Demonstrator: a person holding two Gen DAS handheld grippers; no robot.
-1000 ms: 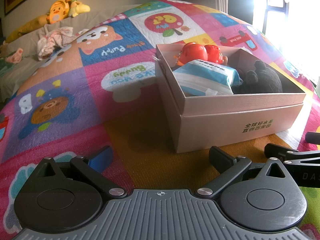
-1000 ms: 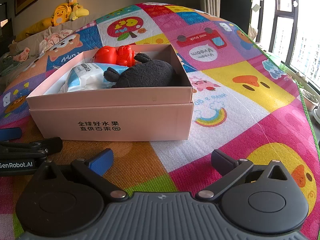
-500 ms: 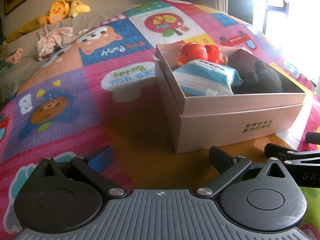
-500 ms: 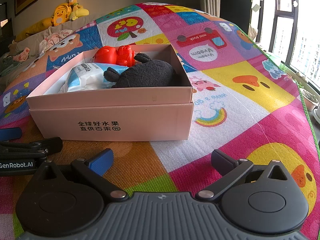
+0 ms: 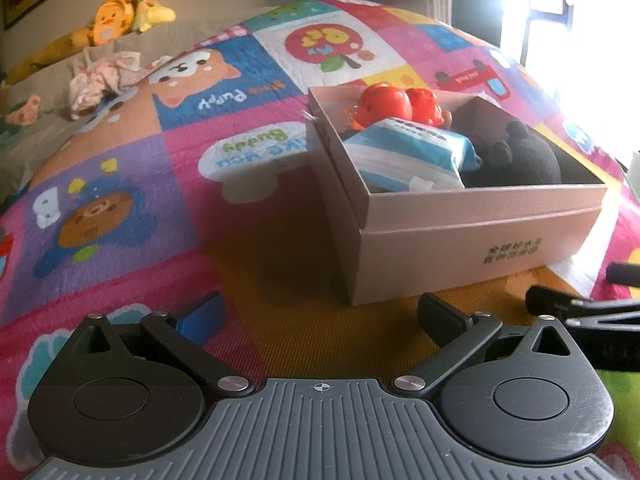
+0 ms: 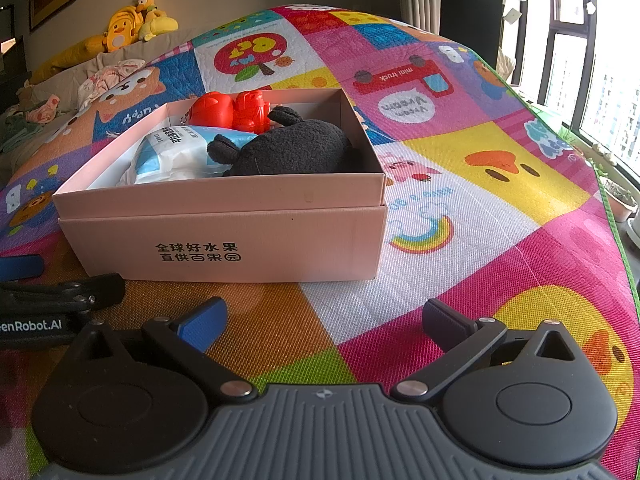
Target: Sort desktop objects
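Note:
A pink cardboard box (image 6: 224, 236) stands on the colourful play mat (image 6: 480, 184). Inside it lie a red toy (image 6: 230, 112), a blue-and-white tissue pack (image 6: 172, 152) and a black plush toy (image 6: 292, 148). In the left wrist view the same box (image 5: 480, 236) sits ahead and to the right, holding the red toy (image 5: 396, 106), the tissue pack (image 5: 412, 152) and the black plush (image 5: 520, 160). My left gripper (image 5: 320, 314) rests low over the mat, open and empty. My right gripper (image 6: 324, 318) is open and empty too, just in front of the box.
A sofa at the back left carries yellow stuffed toys (image 6: 128, 26) and crumpled clothes (image 6: 108, 80). Windows (image 6: 580, 60) run along the right, with potted plants (image 6: 620, 196) past the mat's edge. The other gripper's fingers (image 6: 60, 292) lie left of my right one.

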